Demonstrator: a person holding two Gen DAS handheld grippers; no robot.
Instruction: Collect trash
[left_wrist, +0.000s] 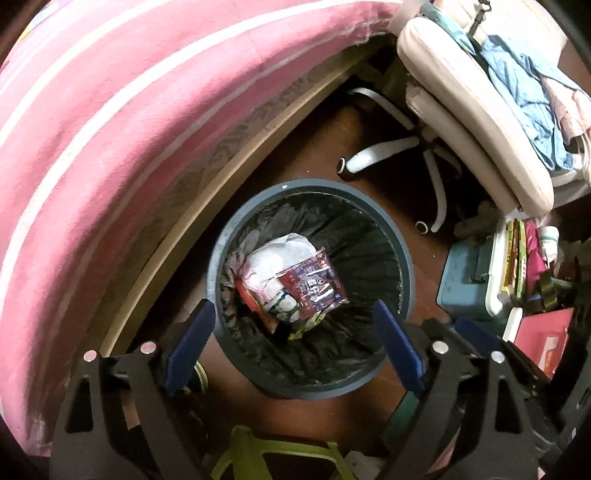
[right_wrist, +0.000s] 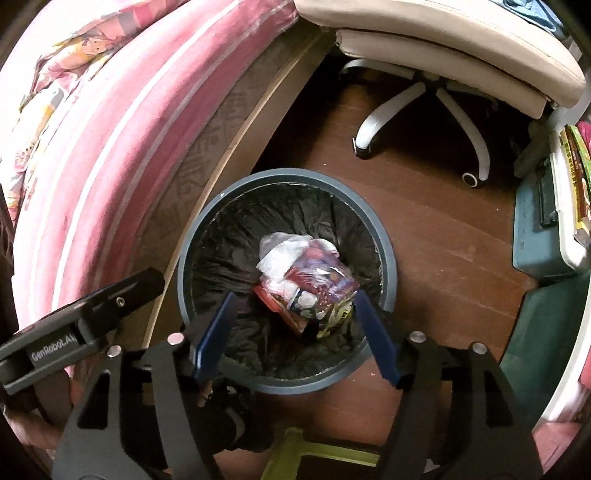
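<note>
Trash (left_wrist: 291, 280) seen inside lined bin (left_wrist: 400, 240).
Left gripper (left_wrist: 293, 325) and right gripper (right_wrist: 295, 314) are held spread, empty, above it.

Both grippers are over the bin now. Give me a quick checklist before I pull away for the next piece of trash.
1. Left gripper open, nothing between its fingers: ok.
2. Right gripper open, nothing clamped: ok.
3. Snack wrapper and white crumpled bag lie inside the bin, below its rim: ok.
4. Black liner covers the bin wall: ok.
5. Bin upright on the wooden floor: ok.
6. More trash left on the floor: cannot tell.
</note>
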